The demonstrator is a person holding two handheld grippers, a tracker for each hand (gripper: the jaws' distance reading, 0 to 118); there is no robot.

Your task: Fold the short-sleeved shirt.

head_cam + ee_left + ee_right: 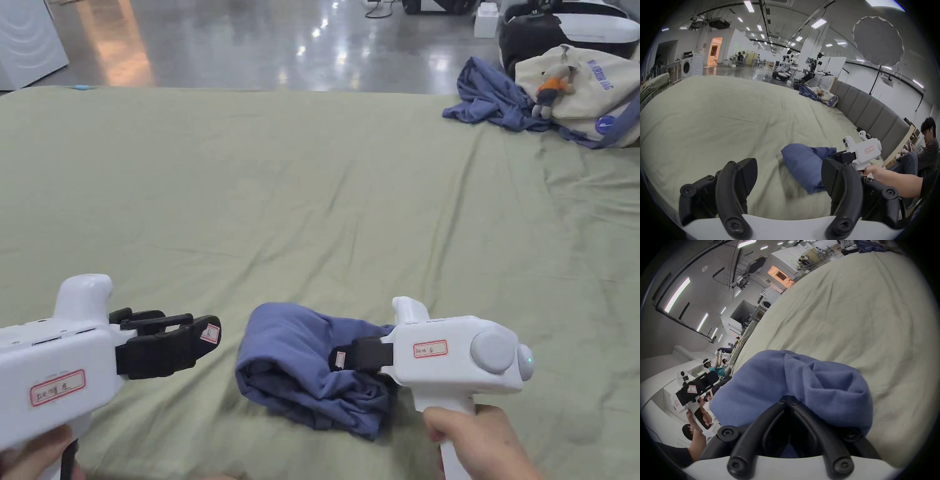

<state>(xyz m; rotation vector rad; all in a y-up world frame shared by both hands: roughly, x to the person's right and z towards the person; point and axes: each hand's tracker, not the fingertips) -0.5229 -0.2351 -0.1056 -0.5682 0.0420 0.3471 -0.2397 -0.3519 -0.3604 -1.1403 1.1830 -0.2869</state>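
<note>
A pale green sheet covers the bed, creased toward the right of the frame. At the upper right of the head view a second blue garment lies crumpled, touching a cream tote bag with a small plush toy on it. A white washing machine stands at the left of the left gripper view, and a grey padded headboard runs along the right.

Our left gripper held level with fingers spread, our right gripper clamped on the shirt, both hand-held
</note>
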